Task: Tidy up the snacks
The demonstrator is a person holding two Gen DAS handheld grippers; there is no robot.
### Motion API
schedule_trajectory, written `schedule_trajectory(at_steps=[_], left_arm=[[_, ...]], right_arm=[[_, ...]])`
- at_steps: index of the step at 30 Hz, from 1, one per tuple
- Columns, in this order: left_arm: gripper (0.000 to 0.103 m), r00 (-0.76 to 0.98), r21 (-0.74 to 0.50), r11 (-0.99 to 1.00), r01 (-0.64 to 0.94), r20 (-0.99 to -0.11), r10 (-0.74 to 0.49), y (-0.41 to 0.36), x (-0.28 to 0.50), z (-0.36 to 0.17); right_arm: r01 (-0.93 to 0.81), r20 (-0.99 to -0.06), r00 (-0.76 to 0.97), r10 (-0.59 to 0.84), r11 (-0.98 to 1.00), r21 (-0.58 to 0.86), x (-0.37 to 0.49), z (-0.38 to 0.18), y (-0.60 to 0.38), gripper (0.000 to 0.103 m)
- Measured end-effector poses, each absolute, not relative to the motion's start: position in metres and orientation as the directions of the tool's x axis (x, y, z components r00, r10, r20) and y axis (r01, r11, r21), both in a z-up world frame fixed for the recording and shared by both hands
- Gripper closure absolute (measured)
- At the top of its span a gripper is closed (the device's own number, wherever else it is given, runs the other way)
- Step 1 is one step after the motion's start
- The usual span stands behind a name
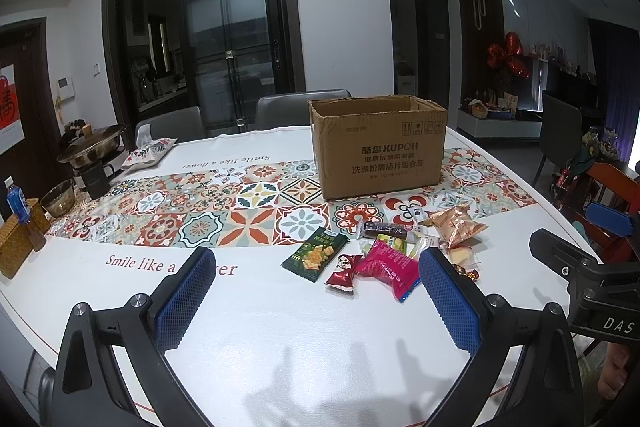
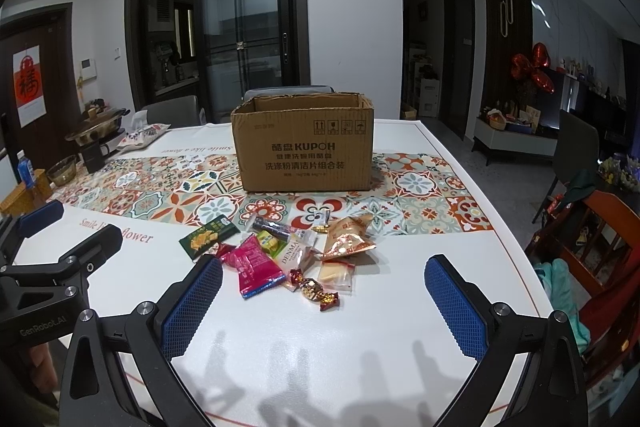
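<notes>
A heap of snack packets lies on the white table in front of an open cardboard box (image 1: 378,147) (image 2: 303,147). It holds a dark green cracker packet (image 1: 314,253) (image 2: 208,235), a pink packet (image 1: 386,267) (image 2: 256,263), an orange foil bag (image 1: 458,225) (image 2: 347,235), a small red packet (image 1: 343,271) and wrapped candies (image 2: 320,293). My left gripper (image 1: 316,301) is open and empty, low over the table just short of the heap. My right gripper (image 2: 324,303) is open and empty, just short of the candies.
A patterned runner (image 1: 208,211) crosses the table under the box. A hotpot (image 1: 92,147), glass bowl (image 1: 58,198), blue bottle (image 1: 18,203) and woven basket (image 1: 18,247) stand at the left edge. Grey chairs (image 1: 296,109) stand behind; a wooden chair (image 2: 600,239) stands at the right.
</notes>
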State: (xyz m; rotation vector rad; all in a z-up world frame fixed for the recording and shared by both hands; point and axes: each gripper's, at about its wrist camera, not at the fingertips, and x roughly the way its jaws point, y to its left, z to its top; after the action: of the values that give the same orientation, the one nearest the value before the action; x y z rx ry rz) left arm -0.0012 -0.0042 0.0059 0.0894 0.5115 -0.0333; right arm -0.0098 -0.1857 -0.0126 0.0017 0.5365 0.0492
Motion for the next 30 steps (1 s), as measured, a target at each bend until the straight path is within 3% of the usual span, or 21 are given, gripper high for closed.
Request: schedule_trajectory(at_steps=[22, 30], left_arm=[[0.0, 0.86, 0.071, 0.996, 0.06, -0.51, -0.016, -0.007, 0.007, 0.003], [0.012, 0.837, 0.047, 0.995, 0.085, -0.545, -0.045, 0.001, 0.029, -0.011]], right_arm=[[-0.062, -0.519, 0.853, 0.059, 0.998, 0.011, -0.007, -0.013, -0.177, 0.001], [-0.122, -0.552, 0.827, 0.101, 0.992, -0.001, 0.016, -0.027, -0.167, 0.007]])
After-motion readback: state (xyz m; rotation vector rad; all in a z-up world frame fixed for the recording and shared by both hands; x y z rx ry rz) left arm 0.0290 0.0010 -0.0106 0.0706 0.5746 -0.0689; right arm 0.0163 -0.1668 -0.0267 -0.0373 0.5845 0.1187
